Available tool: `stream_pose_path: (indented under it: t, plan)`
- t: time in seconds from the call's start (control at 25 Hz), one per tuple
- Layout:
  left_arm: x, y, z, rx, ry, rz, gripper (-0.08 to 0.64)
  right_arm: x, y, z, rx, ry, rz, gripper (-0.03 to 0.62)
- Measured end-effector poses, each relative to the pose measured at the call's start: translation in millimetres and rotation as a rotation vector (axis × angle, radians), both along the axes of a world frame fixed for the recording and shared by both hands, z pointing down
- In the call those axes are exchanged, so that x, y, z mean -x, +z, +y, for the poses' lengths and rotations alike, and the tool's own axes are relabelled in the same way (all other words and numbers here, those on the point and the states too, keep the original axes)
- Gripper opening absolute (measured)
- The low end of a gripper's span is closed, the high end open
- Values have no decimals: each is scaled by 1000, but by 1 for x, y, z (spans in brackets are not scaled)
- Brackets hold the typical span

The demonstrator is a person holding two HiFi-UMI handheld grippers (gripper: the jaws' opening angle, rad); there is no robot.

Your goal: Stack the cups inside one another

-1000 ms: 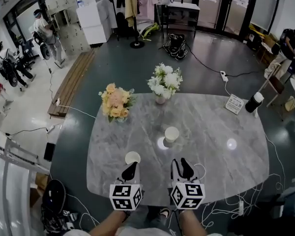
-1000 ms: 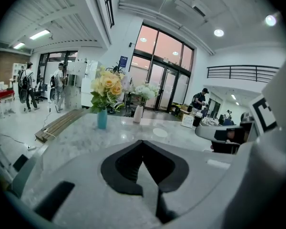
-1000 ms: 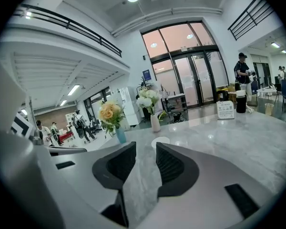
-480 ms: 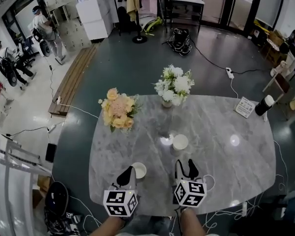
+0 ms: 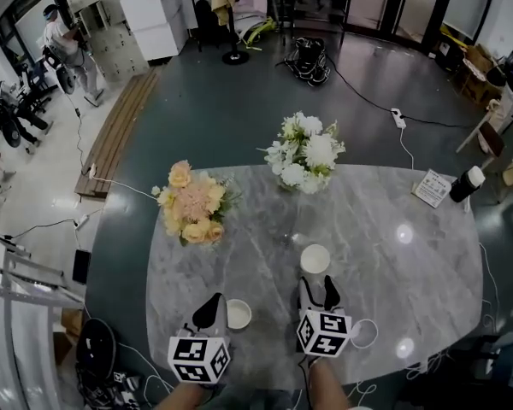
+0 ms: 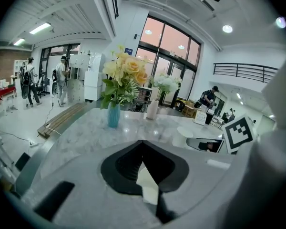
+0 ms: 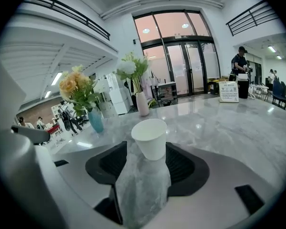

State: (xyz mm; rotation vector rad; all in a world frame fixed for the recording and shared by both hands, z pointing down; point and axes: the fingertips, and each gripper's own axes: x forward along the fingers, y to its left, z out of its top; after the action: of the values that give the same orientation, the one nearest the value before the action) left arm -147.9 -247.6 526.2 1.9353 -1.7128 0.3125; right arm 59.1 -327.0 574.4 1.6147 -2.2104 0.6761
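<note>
Two white paper cups stand upright on the grey marble table [image 5: 393, 289]. In the head view one cup [image 5: 315, 258] is just beyond my right gripper [image 5: 316, 285]. Its jaws have just been opening and stand open, with nothing between them. The right gripper view shows that cup [image 7: 150, 138] straight ahead, framed by the right gripper [image 7: 145, 150] and apart from its tips. The other cup [image 5: 238, 313] stands close by the right side of my left gripper [image 5: 212, 302]. In its own view the left gripper [image 6: 143, 142] is shut on nothing, its tips meeting.
A yellow bouquet [image 5: 188, 212] in a blue vase [image 6: 114, 115] stands at the table's far left, and white flowers [image 5: 306, 154] at the far middle. A sign card [image 5: 433, 188] and a dark bottle [image 5: 464, 184] sit at the far right corner. A white cable loop [image 5: 361, 333] lies near the front edge.
Both grippers have moved forward and down. The right one has neared its cup and spread its jaws. The left one now lies beside its cup instead of behind it.
</note>
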Motion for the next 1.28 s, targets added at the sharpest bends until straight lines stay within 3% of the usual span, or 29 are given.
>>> stream_pose_path:
  t: [0.56,1.28]
  plan:
    - [23,19,-18,36,-24,5,-5,10,31,-42,34,2,54,232]
    - [23,15,-11,22,-19,0,-5,7,11,-37,-36,21,43,230]
